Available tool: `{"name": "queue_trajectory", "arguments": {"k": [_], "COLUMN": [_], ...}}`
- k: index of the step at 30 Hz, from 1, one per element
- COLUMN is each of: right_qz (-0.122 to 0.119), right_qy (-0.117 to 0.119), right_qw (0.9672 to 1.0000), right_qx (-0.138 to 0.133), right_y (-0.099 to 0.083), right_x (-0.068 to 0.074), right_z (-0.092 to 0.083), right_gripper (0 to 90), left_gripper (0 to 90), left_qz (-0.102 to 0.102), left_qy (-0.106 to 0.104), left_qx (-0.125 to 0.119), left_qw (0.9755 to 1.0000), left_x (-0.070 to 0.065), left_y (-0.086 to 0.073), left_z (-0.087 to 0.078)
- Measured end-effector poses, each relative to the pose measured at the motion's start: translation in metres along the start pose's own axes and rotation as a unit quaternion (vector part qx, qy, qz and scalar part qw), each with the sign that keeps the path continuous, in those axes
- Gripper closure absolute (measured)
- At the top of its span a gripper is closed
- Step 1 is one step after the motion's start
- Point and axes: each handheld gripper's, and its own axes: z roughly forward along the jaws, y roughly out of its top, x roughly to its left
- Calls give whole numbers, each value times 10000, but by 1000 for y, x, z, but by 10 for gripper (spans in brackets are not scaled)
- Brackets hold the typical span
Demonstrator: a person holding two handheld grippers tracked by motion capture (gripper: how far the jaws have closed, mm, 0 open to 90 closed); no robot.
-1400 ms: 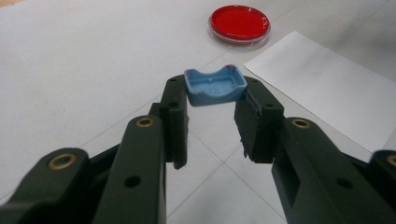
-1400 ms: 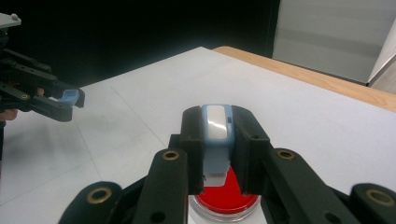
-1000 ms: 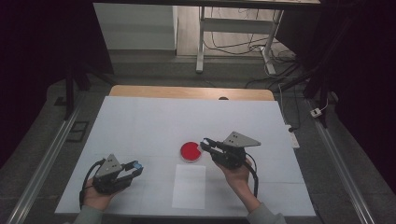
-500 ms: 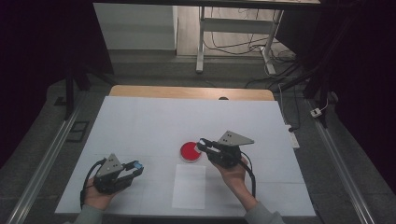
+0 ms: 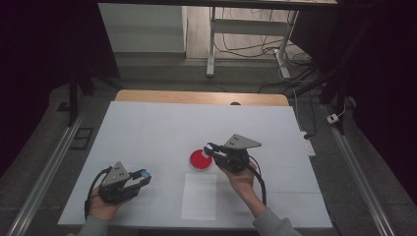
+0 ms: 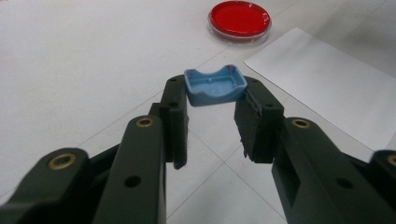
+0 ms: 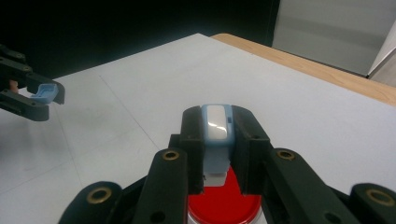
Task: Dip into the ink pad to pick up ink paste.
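Observation:
My left gripper (image 5: 143, 175) rests low at the table's front left, shut on a small blue cap (image 6: 215, 86) pinched between its jaw tips, hollow side up. My right gripper (image 5: 209, 147) hovers over the right rim of a round red dish (image 5: 199, 160), pointing left. It is shut on a small white and pale blue piece (image 7: 216, 133), which hangs just above the red dish (image 7: 224, 203). The right gripper view also has the left gripper (image 7: 32, 100) with its blue cap (image 7: 45, 93) at the far left. The left gripper view has the red dish (image 6: 239, 18) ahead.
A white sheet of paper (image 5: 199, 195) lies flat just in front of the dish; it is the paper (image 6: 327, 84) to the right in the left gripper view. The white table (image 5: 162, 128) ends in a wooden strip (image 5: 196, 97) at the far edge. Metal rails run along both sides.
My right gripper has edged slightly left, farther over the red dish, still holding its piece. The left gripper and its blue cap have stayed put.

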Motion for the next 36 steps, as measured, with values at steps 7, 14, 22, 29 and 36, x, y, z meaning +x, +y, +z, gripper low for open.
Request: {"name": "queue_trajectory", "arguments": {"k": [7,14,22,29,36], "right_qz": [-28,-20,-34,-65,-68], "right_qy": [-24,-40,-36,-60,-63], "right_qw": [9999,9998,9996,9991,9983], "right_qx": [96,171,293,408,582], "right_y": [0,1,-1,-1,-5], "right_x": [-3,-5,-7,-8,-9], "right_z": [9,14,21,28,37], "right_gripper": [751,751,751,751,751], "left_gripper": [651,651,650,650,650], "left_qz": [-8,-8,-14,-25,-20], "left_qy": [-2,-19,-29,-35,-44], "left_qx": [16,34,40,43,62], "left_qw": [10000,10000,10000,10000,10000], "left_x": [1,1,1,1,1], "left_y": [-1,-1,-1,-1,-1], "left_z": [0,0,1,1,2]}}
